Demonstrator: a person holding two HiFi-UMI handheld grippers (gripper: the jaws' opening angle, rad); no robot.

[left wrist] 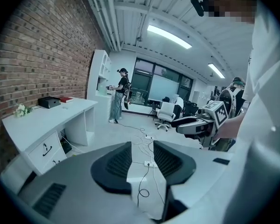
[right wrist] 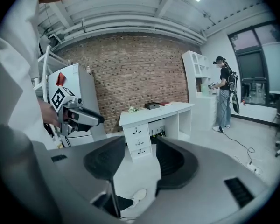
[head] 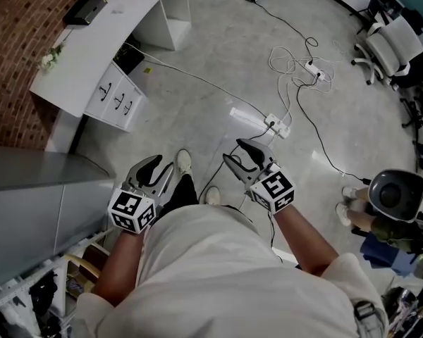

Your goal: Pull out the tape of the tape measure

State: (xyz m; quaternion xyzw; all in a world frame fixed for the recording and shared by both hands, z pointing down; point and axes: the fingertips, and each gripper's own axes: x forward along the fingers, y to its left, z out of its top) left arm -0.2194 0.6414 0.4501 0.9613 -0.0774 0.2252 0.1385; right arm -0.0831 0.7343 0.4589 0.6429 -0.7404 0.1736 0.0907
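Note:
No tape measure shows in any view. In the head view both grippers are held in front of the person's body, above the floor. The left gripper [head: 157, 166] is open with nothing between its jaws, and the right gripper [head: 237, 152] is open and empty too. The left gripper view looks along its own open jaws [left wrist: 142, 160] at the floor and cables, with the right gripper [left wrist: 196, 124] off to the right. In the right gripper view, its open jaws [right wrist: 137, 160] frame the white desk, and the left gripper [right wrist: 84, 117] shows at the left.
A white desk [head: 99, 44] with drawers [head: 116, 98] stands against the brick wall [head: 14, 34]. A grey surface [head: 35, 196] lies at the left. Power strips [head: 277, 125] and cables [head: 296, 65] cross the floor. Office chairs [head: 391, 48] stand at the right. A person [left wrist: 117, 94] stands far off.

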